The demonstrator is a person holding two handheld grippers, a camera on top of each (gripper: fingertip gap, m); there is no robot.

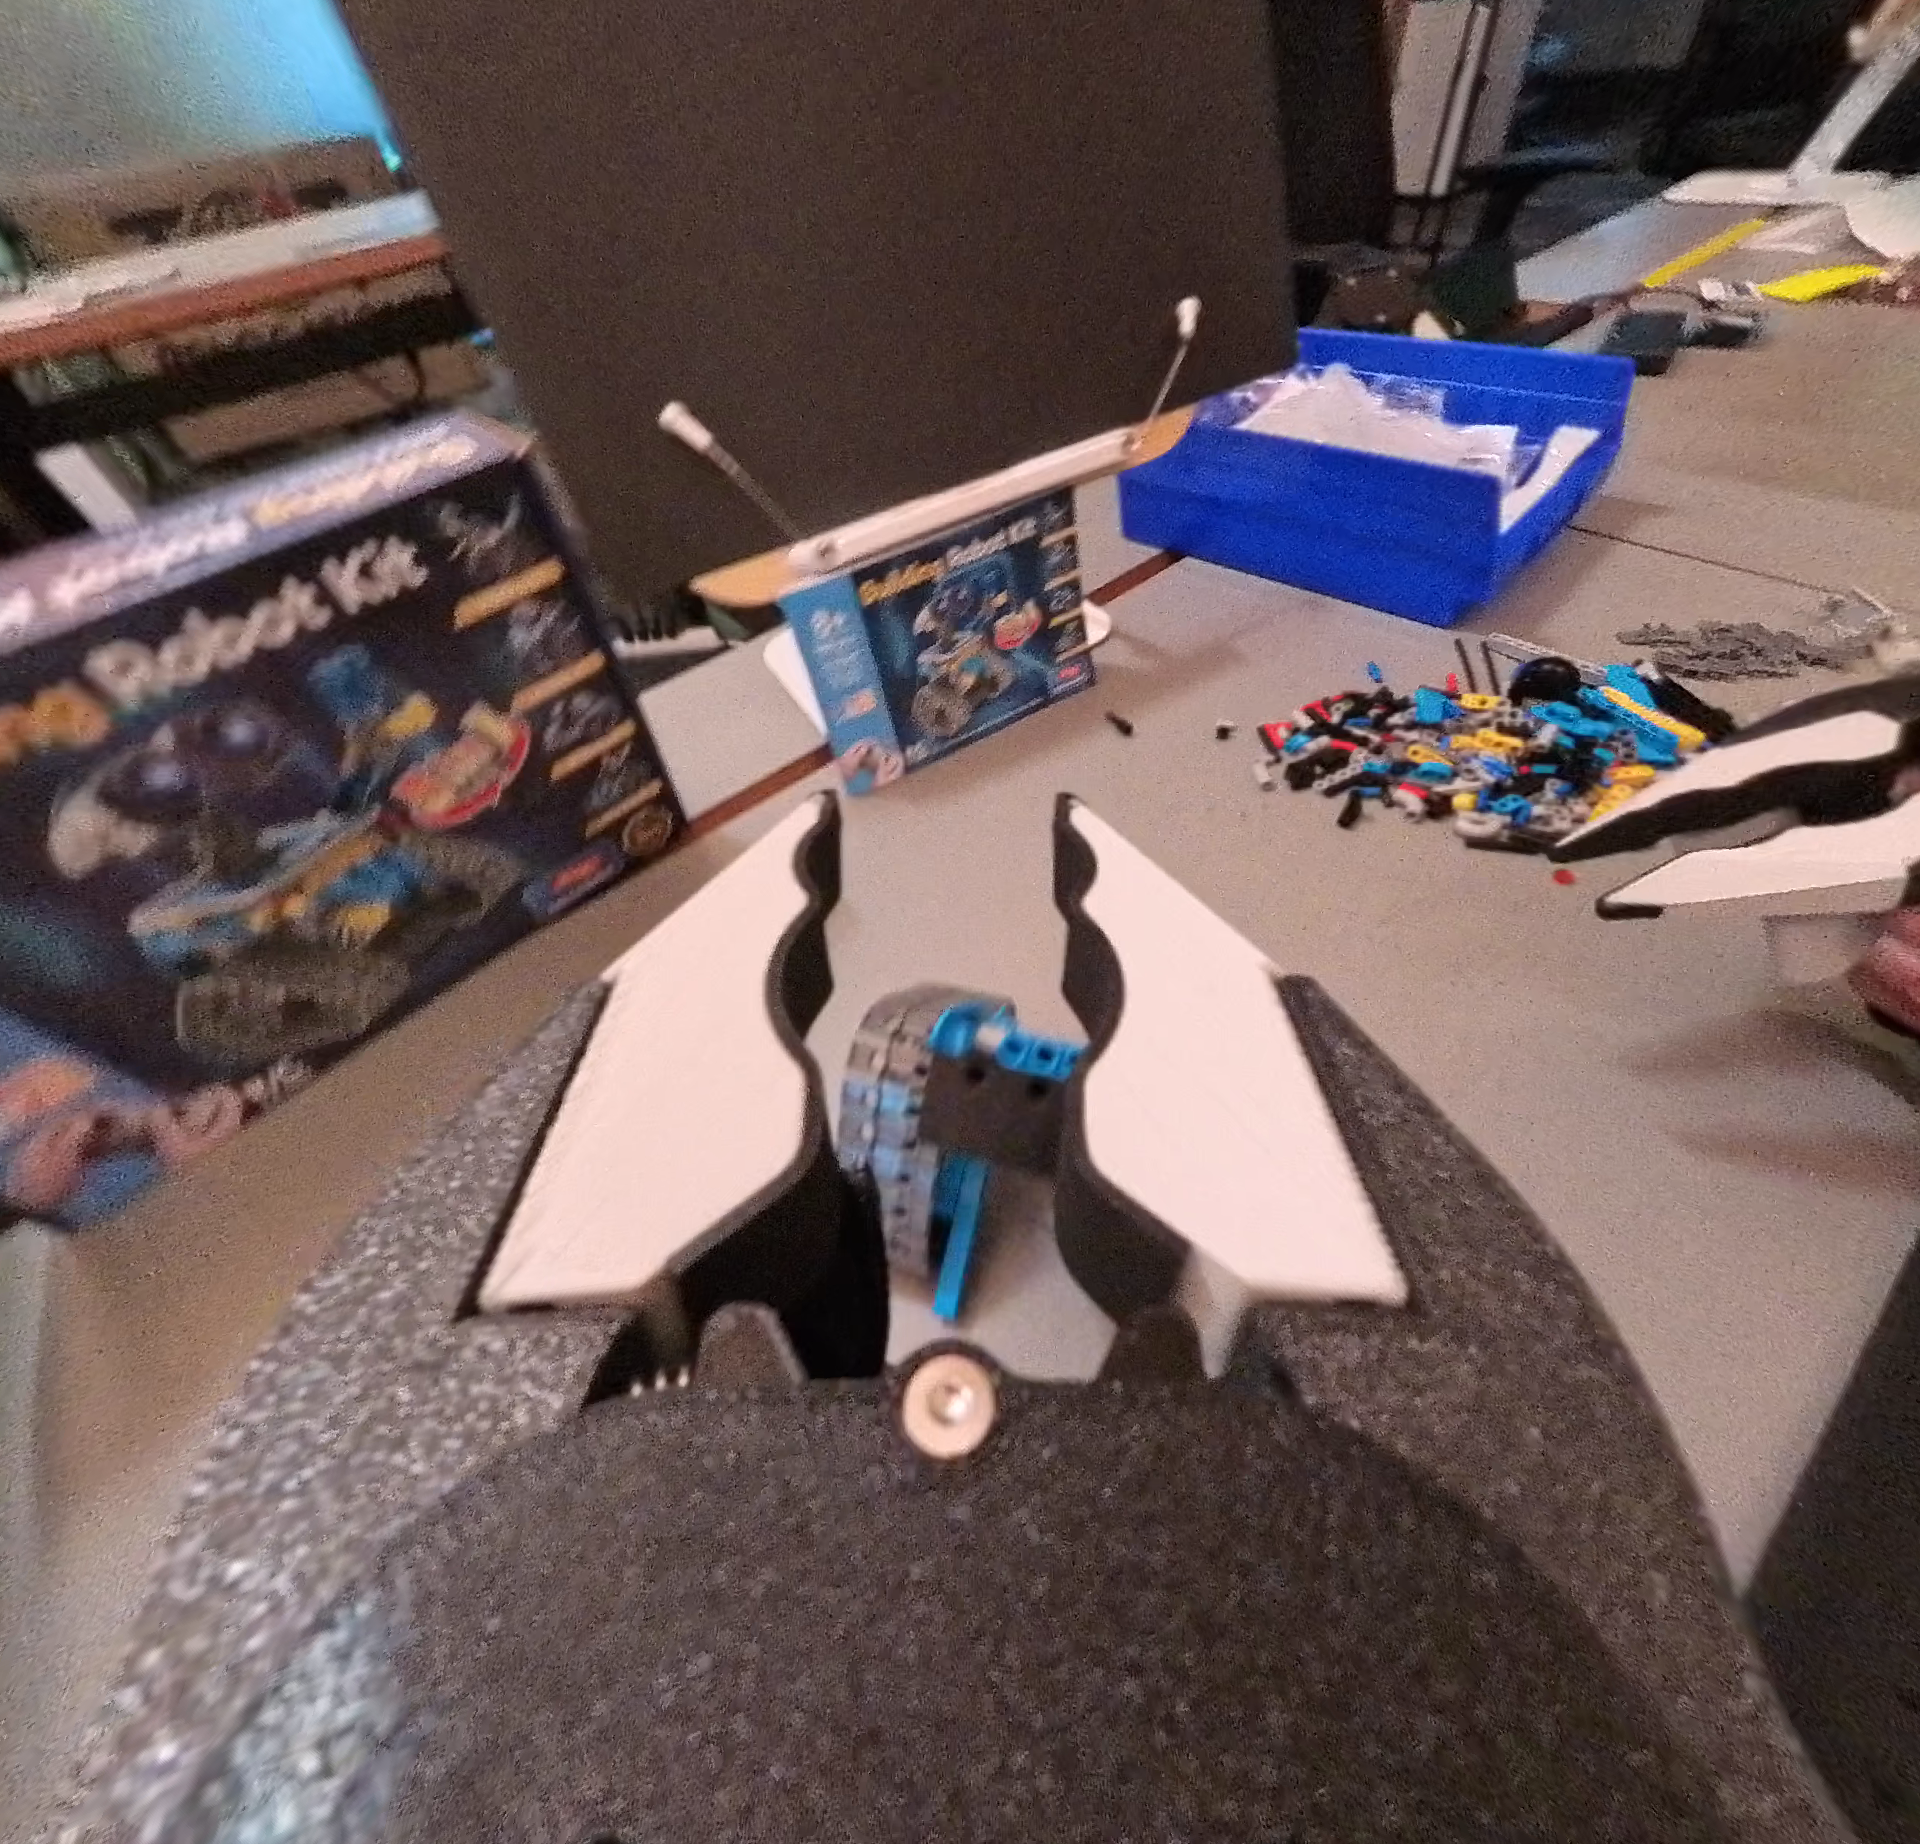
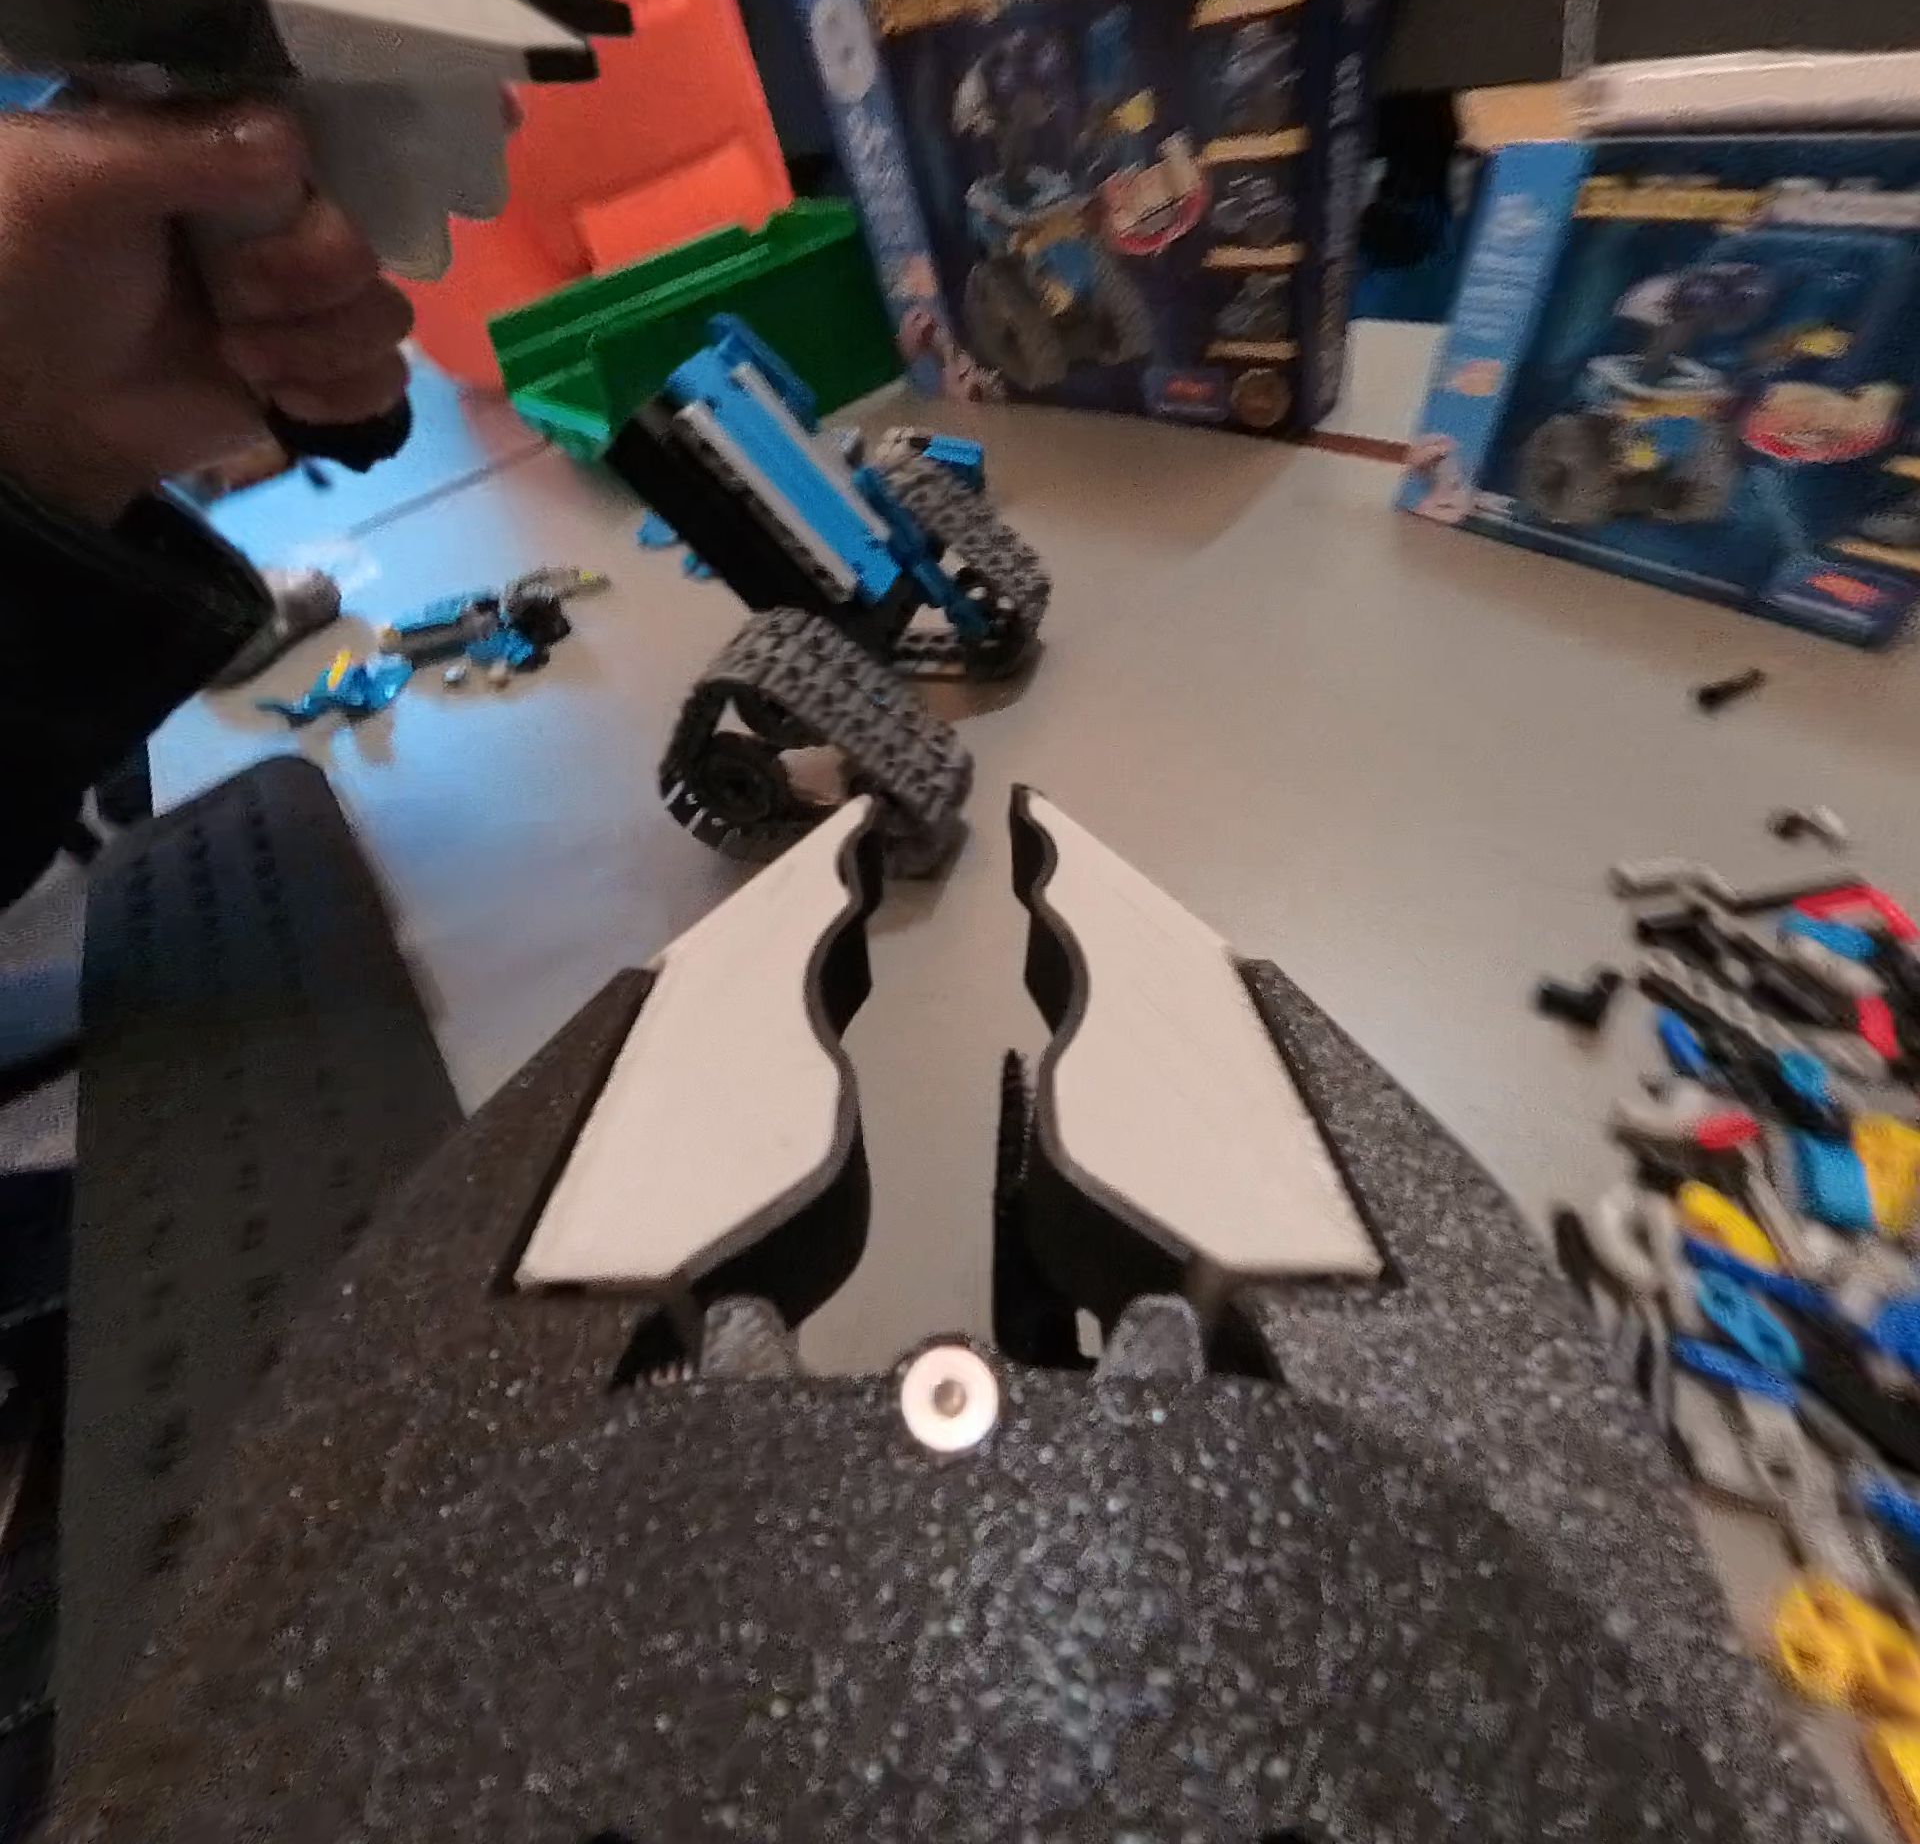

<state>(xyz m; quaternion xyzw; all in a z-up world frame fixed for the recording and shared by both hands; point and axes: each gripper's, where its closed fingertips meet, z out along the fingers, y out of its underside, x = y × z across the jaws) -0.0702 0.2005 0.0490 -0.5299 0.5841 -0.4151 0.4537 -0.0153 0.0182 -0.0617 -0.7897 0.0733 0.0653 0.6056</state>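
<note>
Blue-grey wheel piece (image 1: 940, 1119) inside left gripper (image 1: 945, 828)

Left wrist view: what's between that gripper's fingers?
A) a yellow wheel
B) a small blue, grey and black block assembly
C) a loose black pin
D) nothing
B: the left gripper has a small block assembly of blue, grey and black parts deep between its white fingers, though blur hides whether the pads actually touch it.

The left hand-held gripper (image 1: 945, 807) is parted wide; the right hand-held gripper (image 2: 940, 807) is narrowly parted.
</note>
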